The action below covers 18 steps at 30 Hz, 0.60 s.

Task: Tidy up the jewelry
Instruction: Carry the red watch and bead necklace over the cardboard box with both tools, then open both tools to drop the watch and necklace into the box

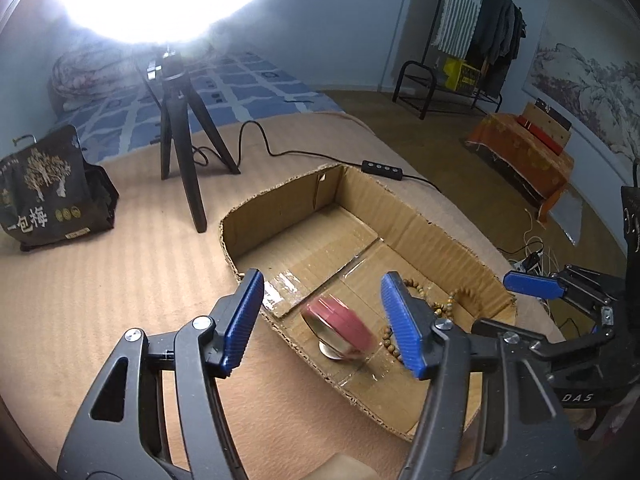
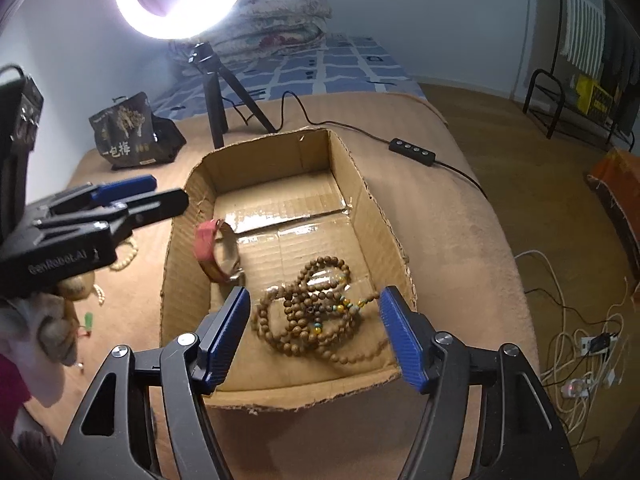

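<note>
A shallow cardboard box (image 1: pixel 432 236) (image 2: pixel 352 168) lies on the tan bedcover. Inside it, a red strap with a metal buckle (image 1: pixel 340 322) (image 2: pixel 214 246) is blurred, just under my left gripper. A brown wooden bead necklace (image 2: pixel 316 306) (image 1: pixel 436 308) lies coiled in the box's near right part. My left gripper (image 1: pixel 322 322) is open above the box's near left edge, with the red strap between its jaws and free of them. My right gripper (image 2: pixel 314 332) is open and empty above the beads. A pale bead bracelet (image 2: pixel 124 256) lies on the cover left of the box.
A ring light on a black tripod (image 1: pixel 180 136) (image 2: pixel 218 92) stands behind the box, its cable and switch (image 2: pixel 412 146) running right. A dark snack bag (image 1: pixel 48 196) (image 2: pixel 132 136) sits at the back left. Small trinkets (image 2: pixel 88 320) lie at the left. The bed edge drops off on the right.
</note>
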Each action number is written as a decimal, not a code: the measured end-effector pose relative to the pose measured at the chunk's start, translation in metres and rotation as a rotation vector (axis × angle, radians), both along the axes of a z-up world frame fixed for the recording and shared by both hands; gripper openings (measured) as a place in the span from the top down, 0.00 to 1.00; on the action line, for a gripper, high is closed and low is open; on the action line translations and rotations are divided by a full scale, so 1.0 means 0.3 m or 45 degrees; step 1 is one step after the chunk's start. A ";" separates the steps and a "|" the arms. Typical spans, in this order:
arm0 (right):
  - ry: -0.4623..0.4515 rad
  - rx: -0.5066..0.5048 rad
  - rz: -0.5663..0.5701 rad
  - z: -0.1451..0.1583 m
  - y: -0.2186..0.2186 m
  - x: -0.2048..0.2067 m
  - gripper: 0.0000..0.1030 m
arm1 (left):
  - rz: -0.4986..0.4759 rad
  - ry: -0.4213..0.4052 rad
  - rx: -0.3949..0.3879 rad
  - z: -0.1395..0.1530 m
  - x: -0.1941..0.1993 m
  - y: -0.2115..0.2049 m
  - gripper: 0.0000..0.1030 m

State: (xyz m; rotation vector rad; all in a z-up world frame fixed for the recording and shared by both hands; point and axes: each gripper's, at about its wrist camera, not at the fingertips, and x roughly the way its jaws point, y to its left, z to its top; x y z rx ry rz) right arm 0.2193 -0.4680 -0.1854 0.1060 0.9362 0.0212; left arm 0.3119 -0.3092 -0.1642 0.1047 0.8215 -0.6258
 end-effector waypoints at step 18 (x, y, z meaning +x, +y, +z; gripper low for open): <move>-0.069 0.038 -0.001 0.117 0.065 -0.160 0.35 | 0.042 -0.139 0.023 0.145 -0.163 0.220 0.39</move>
